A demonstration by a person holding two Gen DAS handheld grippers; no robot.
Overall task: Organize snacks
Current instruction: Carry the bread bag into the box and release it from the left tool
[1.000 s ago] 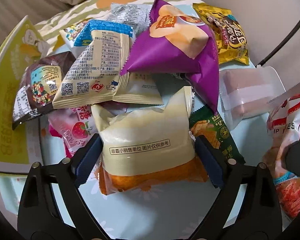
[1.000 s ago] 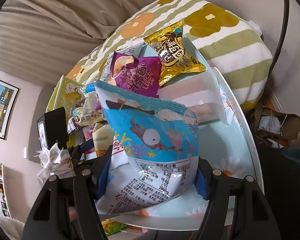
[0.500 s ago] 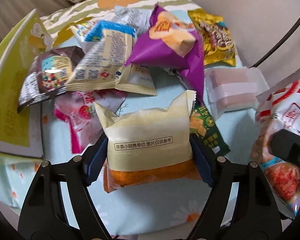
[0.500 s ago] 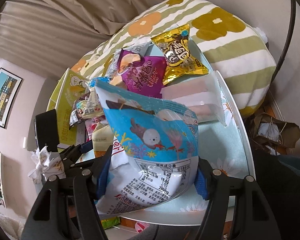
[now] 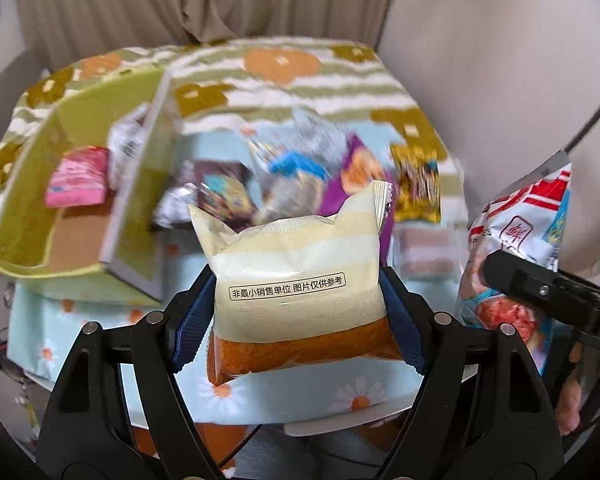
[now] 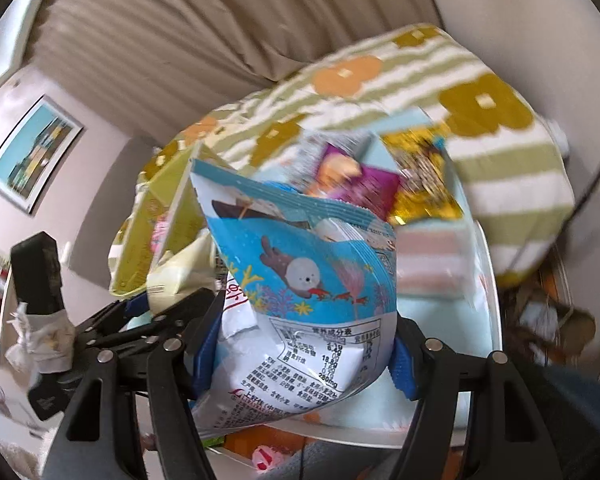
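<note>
Above the near edge of the daisy-print table (image 5: 100, 312), the left gripper (image 5: 296, 304) is held level and pointing forward toward the pile of snacks, its blue-padded jaws clamped on the sides of a cream-and-orange snack packet (image 5: 296, 280). That packet stands upright, long axis vertical, orange band down and crimped seal up, printed face toward the camera. Left of it, on the table, the green cardboard box (image 5: 80, 208) lies open with a pink packet (image 5: 78, 182) inside.

To the packet's right the right gripper (image 6: 304, 356) is raised and tilted slightly, jaws closed on the lower sides of a blue seal-print snack bag (image 6: 304, 280). This bag also stands on end, leaning a little left, nutrition panel at the bottom. Beyond it, blurred, sit a purple bag (image 6: 356, 184) and a gold bag (image 6: 420, 184).
</note>
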